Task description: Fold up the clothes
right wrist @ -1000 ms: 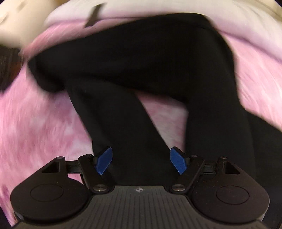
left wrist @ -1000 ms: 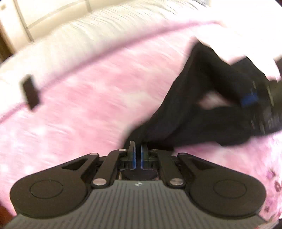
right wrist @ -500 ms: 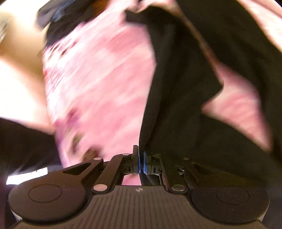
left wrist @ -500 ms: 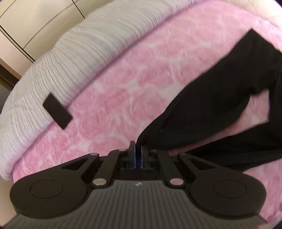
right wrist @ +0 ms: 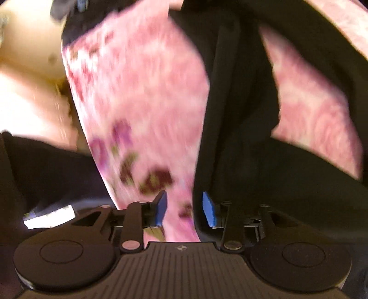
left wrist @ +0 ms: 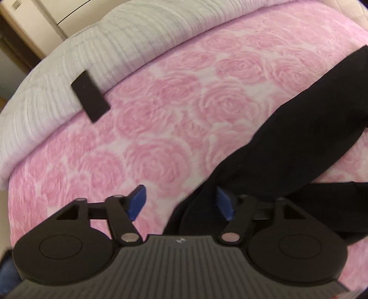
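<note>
A pair of black trousers (left wrist: 306,142) lies on the pink rose-patterned blanket (left wrist: 174,115). One leg runs from the upper right down to my left gripper (left wrist: 181,202), which is open, with the leg's end lying between and under its blue pads. In the blurred right wrist view the trousers (right wrist: 239,110) lie along the blanket (right wrist: 142,92), and my right gripper (right wrist: 184,207) is open, with the cloth's edge by its right pad (right wrist: 208,209).
A flat black rectangular object (left wrist: 89,99) lies where the pink blanket meets a white ribbed cover (left wrist: 69,69). Cream cabinet doors (left wrist: 46,16) stand behind the bed. The bed's edge and a pale floor (right wrist: 27,69) show at the left of the right wrist view.
Both grippers were shut on the trousers half a second ago and have now opened, letting the cloth go. The left view has moved closer over the blanket.
</note>
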The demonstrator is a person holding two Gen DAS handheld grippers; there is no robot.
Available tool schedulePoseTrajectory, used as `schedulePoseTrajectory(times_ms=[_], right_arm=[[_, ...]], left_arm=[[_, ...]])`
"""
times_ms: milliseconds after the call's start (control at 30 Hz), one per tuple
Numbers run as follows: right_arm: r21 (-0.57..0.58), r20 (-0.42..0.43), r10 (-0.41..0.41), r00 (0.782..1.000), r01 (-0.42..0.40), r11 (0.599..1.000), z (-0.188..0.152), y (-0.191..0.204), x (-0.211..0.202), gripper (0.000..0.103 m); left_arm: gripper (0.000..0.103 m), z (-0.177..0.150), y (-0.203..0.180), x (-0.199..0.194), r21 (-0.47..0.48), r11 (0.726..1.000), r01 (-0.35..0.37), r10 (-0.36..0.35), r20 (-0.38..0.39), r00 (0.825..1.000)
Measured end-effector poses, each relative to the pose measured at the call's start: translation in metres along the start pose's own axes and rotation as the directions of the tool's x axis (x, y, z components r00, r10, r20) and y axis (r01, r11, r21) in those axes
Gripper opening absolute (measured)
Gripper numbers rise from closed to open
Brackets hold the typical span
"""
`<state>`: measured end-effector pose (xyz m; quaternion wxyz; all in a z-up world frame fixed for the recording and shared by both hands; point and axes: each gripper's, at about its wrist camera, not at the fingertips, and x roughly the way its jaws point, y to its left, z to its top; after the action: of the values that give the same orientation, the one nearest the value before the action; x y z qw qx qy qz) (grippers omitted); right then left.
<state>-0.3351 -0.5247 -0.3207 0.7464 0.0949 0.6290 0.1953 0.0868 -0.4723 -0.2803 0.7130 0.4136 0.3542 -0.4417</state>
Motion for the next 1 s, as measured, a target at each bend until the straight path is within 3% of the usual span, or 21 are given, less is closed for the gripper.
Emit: schedulePoseTrajectory(times_ms=[100,133,167,200,433,467,533,600,667,700,833,867,900,933,967,1000], right_arm=[[0.035,0.084,-0.019,0.996,0.016,0.999,0.018,-0.007,-0.016,0.054],[0.043,0.101,-0.026,0.995,0.022,0.999,0.025,-0.010,-0.018,0.054],[0.046,0.110,-0.034,0.993,0.029,0.999,0.032,-0.013,-0.018,0.054],[0.046,0.115,-0.041,0.993,0.036,0.998,0.038,-0.015,-0.014,0.054],[0.081,0.142,-0.118,0.983,0.107,0.991,0.072,-0.028,0.007,0.057],[0.093,0.147,-0.135,0.980,0.122,0.988,0.076,-0.032,0.009,0.059],[0.111,0.154,-0.159,0.975,0.143,0.984,0.083,-0.043,0.006,0.060],[0.114,0.168,-0.178,0.970,0.161,0.980,0.089,-0.049,0.004,0.063],[0.111,0.185,-0.201,0.962,0.183,0.977,0.096,-0.055,0.004,0.067],[0.109,0.191,-0.217,0.957,0.199,0.974,0.100,-0.058,0.005,0.067],[-0.003,0.214,-0.332,0.919,0.340,0.940,0.137,-0.067,0.020,0.072],[-0.037,0.224,-0.360,0.906,0.377,0.925,0.148,-0.070,0.024,0.072],[-0.074,0.235,-0.389,0.891,0.415,0.907,0.161,-0.075,0.028,0.072],[-0.111,0.249,-0.419,0.873,0.455,0.884,0.174,-0.080,0.031,0.073],[-0.147,0.265,-0.446,0.855,0.492,0.858,0.188,-0.086,0.035,0.073],[-0.178,0.281,-0.469,0.837,0.526,0.832,0.201,-0.093,0.037,0.075]], left_arm=[[0.063,-0.026,0.003,-0.003,-0.040,0.999,0.003,-0.004,-0.014,1.000],[0.055,-0.034,0.005,-0.002,-0.048,0.999,0.007,-0.008,-0.023,1.000],[0.032,-0.043,0.008,-0.001,-0.057,0.998,0.011,-0.013,-0.031,0.999],[0.021,-0.045,0.011,0.002,-0.052,0.999,0.009,-0.010,-0.034,0.999],[0.021,-0.028,0.039,0.024,-0.012,0.999,-0.032,0.032,-0.001,0.999],[0.024,-0.026,0.042,0.021,-0.009,0.999,-0.040,0.040,0.013,0.999],[0.041,-0.027,0.046,0.008,-0.020,0.999,-0.036,0.037,0.050,0.998],[0.067,-0.038,0.042,-0.012,-0.046,0.999,0.016,-0.011,0.104,0.995],[0.074,-0.056,0.030,-0.028,-0.060,0.995,0.075,-0.067,0.131,0.989],[0.082,-0.065,0.021,-0.031,-0.060,0.993,0.102,-0.093,0.128,0.987],[0.081,-0.096,-0.010,0.002,-0.066,0.994,0.087,-0.085,0.032,0.996],[0.069,-0.099,-0.012,0.016,-0.078,0.994,0.083,-0.082,0.011,0.997],[0.040,-0.099,-0.009,0.026,-0.101,0.992,0.081,-0.082,-0.003,0.997],[0.023,-0.100,-0.004,0.035,-0.127,0.989,0.080,-0.082,-0.014,0.997],[0.008,-0.100,0.000,0.044,-0.154,0.985,0.078,-0.082,-0.026,0.996],[0.003,-0.099,0.004,0.043,-0.151,0.986,0.066,-0.070,-0.017,0.997]])
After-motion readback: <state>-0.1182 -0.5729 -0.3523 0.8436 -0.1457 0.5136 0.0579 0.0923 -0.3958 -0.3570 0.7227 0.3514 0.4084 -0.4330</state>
